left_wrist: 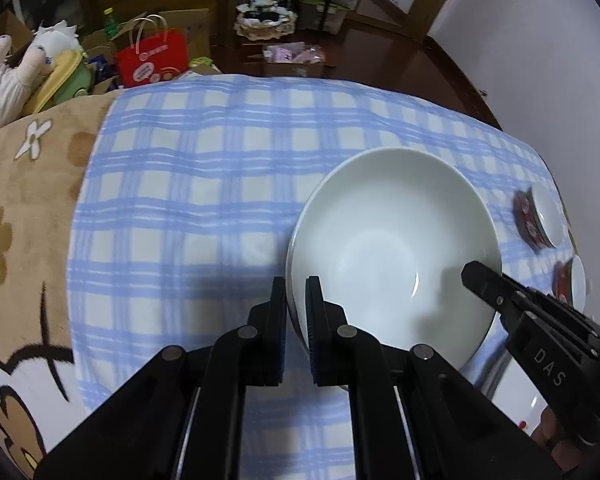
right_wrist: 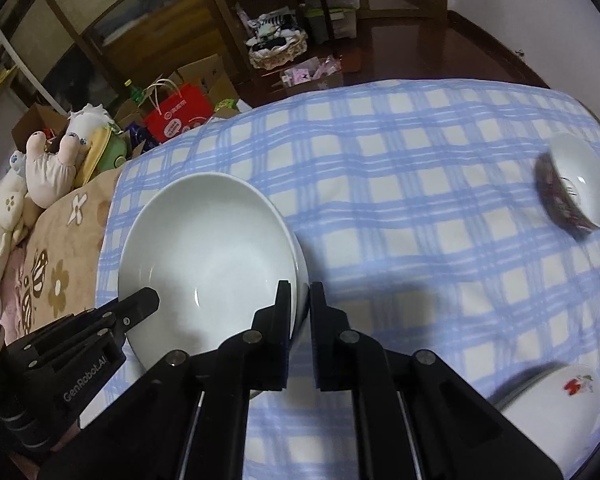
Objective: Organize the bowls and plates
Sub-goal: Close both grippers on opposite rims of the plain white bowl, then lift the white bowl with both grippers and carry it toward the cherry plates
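Both grippers were clamped on one large white plate (left_wrist: 392, 248), a deep, bowl-like dish held above the blue checked cloth (left_wrist: 204, 184). The left gripper (left_wrist: 296, 300) pinched the rim on the plate's left side, one finger outside and one inside the wall, jaws nearly closed on the thin edge. The right gripper (right_wrist: 300, 304) did the same on the opposite rim. A second rim line showed just under the plate's edge in the right wrist view, so it may have been two stacked dishes; could not tell for sure. Judged glazed ceramic: stiff, fairly heavy for a rim pinch, slick under the pads, and breakable if it slipped or knocked another dish. Opposite-rim holds looked the sensible choice, keeping it level and sharing the weight. The left wrist view showed two small patterned bowls (left_wrist: 540, 216) only as blurred slivers at its right edge. The right wrist view showed more: a white-lined patterned bowl (right_wrist: 576, 188) well apart on the cloth, a dark edge of another below it, and a flower-printed white bowl (right_wrist: 556, 404) near the bottom right corner. Only the left view showed the right gripper's far side and fingers of a hand (left_wrist: 556, 432).
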{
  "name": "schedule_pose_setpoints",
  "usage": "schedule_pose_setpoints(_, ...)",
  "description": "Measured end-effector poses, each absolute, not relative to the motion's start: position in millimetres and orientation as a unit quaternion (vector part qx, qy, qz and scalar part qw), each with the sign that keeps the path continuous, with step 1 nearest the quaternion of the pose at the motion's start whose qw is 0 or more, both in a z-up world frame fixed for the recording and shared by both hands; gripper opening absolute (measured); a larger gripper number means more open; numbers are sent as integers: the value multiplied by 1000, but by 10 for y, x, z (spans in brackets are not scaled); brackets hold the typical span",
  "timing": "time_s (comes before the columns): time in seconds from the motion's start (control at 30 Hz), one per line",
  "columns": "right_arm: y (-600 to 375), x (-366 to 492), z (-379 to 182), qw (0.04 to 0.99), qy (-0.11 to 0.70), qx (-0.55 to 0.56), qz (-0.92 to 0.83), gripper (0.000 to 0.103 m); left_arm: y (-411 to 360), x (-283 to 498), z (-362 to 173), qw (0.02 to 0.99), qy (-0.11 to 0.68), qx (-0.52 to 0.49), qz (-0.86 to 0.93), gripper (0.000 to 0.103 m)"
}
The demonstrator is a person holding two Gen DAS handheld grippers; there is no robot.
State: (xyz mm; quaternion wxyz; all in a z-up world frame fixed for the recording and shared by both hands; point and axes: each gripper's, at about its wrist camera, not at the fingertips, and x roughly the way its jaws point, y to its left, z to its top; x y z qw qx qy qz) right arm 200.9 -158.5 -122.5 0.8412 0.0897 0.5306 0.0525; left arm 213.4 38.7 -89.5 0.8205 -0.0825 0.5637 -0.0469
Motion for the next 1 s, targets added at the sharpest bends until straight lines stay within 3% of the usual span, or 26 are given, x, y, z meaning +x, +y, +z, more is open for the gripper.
schedule_pose_setpoints(0.63,-2307,1412,-1061,852,512,105,29,10,-403,1713,-676,822,563,-28,-83,9)
schedule_pose_setpoints(1.0,-2471,1232,-1377,841,523,135,31,10,-504,1563,-907,823,561,-14,-82,9)
